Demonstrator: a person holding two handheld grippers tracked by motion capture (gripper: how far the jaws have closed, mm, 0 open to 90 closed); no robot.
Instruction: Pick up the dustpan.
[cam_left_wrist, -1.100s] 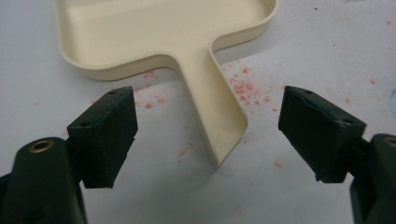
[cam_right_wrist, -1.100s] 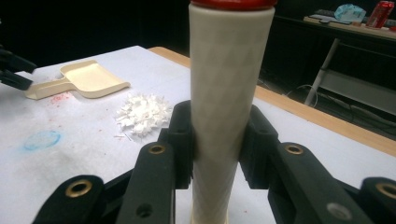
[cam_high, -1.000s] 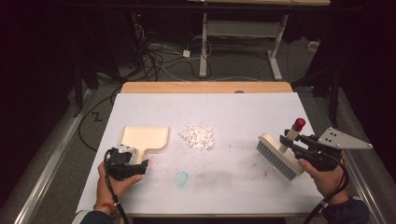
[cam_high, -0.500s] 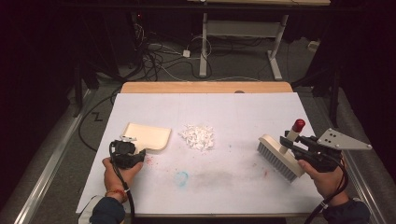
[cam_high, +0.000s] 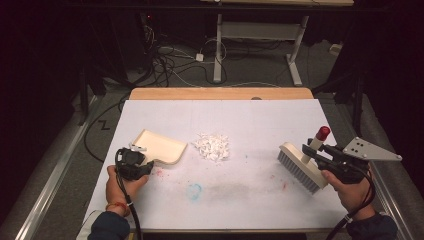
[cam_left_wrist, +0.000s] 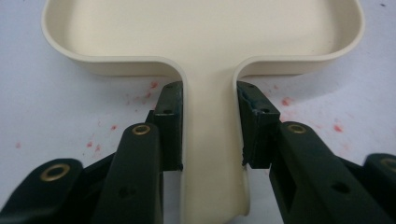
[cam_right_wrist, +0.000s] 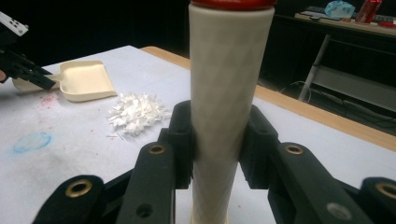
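Note:
A cream dustpan lies flat on the white table sheet, left of centre, its handle pointing at the person. My left gripper is shut on that handle; in the left gripper view the jaws press both sides of the handle below the dustpan tray. A small pile of white paper scraps sits just right of the pan. At the right, my right gripper is shut on the cream, red-capped handle of a hand brush, bristles down on the sheet. The pile and dustpan lie beyond it.
A blue smear and red specks mark the sheet near the front. A wooden strip runs along the table's far edge. Beyond it are floor cables and a desk frame.
My left gripper moved away from the person and closed on the dustpan handle. The pan turned slightly and edged toward the scraps. The right gripper and brush stayed put.

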